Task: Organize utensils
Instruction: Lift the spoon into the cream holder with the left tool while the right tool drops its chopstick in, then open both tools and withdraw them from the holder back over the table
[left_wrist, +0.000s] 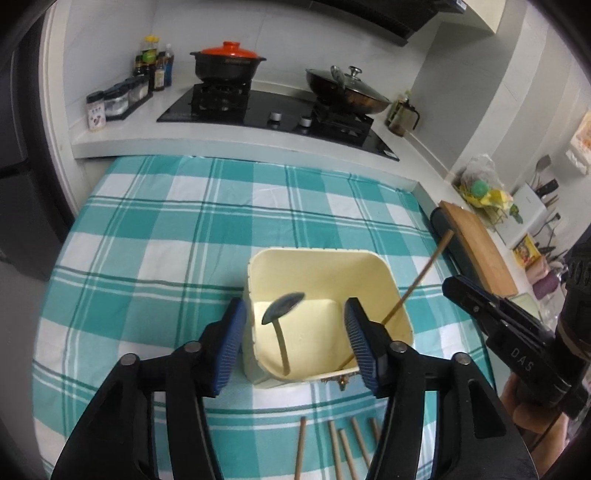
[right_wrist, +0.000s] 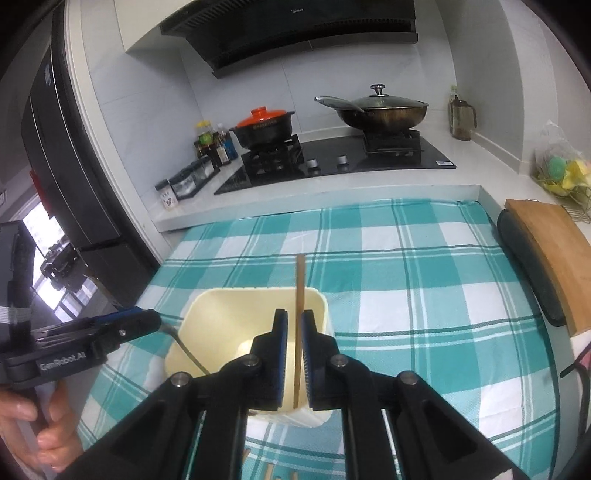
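My right gripper (right_wrist: 294, 354) clamps a chopstick (right_wrist: 299, 295) above the cream bin (left_wrist: 321, 258) on the checked cloth (left_wrist: 155, 236). A spoon (left_wrist: 282, 314) leans inside. My left gripper (left_wrist: 295, 332) hangs with jaws apart; more chopsticks (left_wrist: 334, 443) lie nearby.

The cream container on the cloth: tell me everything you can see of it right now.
The cream container is a squarish, open-topped tub with rounded corners, plastic by the look, standing upright on the teal checked cloth. A dark-bowled spoon leans inside it, and one chopstick slants out over its rim. The left gripper is open astride its near left wall; the right gripper is above it, closed around the chopstick. More chopsticks lie on the cloth in front.
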